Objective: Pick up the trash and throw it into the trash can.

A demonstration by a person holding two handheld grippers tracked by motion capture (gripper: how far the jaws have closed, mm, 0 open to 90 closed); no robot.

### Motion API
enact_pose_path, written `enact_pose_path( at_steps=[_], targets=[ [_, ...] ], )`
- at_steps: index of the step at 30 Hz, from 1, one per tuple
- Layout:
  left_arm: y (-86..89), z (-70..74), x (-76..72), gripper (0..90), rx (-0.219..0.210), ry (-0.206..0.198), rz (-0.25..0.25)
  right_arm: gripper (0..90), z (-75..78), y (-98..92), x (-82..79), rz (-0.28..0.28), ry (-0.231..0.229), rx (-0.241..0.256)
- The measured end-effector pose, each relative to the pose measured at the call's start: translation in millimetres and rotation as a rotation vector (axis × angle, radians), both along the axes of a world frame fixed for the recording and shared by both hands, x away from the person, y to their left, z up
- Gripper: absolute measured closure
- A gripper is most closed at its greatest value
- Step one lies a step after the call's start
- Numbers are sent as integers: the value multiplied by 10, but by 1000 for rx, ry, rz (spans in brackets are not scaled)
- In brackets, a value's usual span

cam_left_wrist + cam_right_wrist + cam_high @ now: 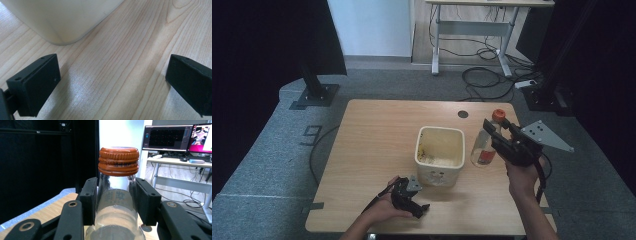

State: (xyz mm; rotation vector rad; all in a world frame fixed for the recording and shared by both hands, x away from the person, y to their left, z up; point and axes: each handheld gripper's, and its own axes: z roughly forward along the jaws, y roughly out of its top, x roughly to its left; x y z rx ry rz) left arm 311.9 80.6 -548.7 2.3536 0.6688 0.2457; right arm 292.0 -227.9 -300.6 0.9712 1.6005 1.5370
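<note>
- Our right gripper (116, 202) is clamped on the bottle (117, 202) neck, right of the tub (440, 155).
- Left gripper (112, 85) released near the tub.
- We'd keep the bottle upright, grip firm.

A grey carpeted floor (387, 85) is seen around the wooden table (377, 150), with black cables (482, 75) strewn across it. A white wall (372, 25) and a white-framed desk (472, 30) are seen behind; two lit monitors (167, 137) are carried on that desk.
</note>
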Motion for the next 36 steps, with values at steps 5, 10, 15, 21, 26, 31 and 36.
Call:
enact_pose_path(
  at_steps=[5, 10, 15, 21, 26, 31, 36],
  targets=[
    [0, 1, 0, 0, 1, 1, -1, 558, 60, 110, 40, 2, -4, 5],
    [-2, 0, 1, 0, 0, 1, -2, 559, 115, 235, 76, 11, -5, 6],
    [-3, 1, 1, 0, 0, 1, -3, 559, 142, 376, 136, 23, -2, 6],
    [-8, 0, -1, 0, 0, 3, -5, 559, 148, 551, 203, 49, 6, 2],
    [-11, 1, -2, 0, 1, 2, -6, 559, 157, 654, 249, 62, 9, 2],
    [-14, 0, -2, 0, 0, 2, -9, 560, 126, 802, 317, 80, 22, -11],
    [-18, 0, -4, 0, -1, 2, -9, 560, 64, 897, 363, 92, 34, -11]
  ],
)
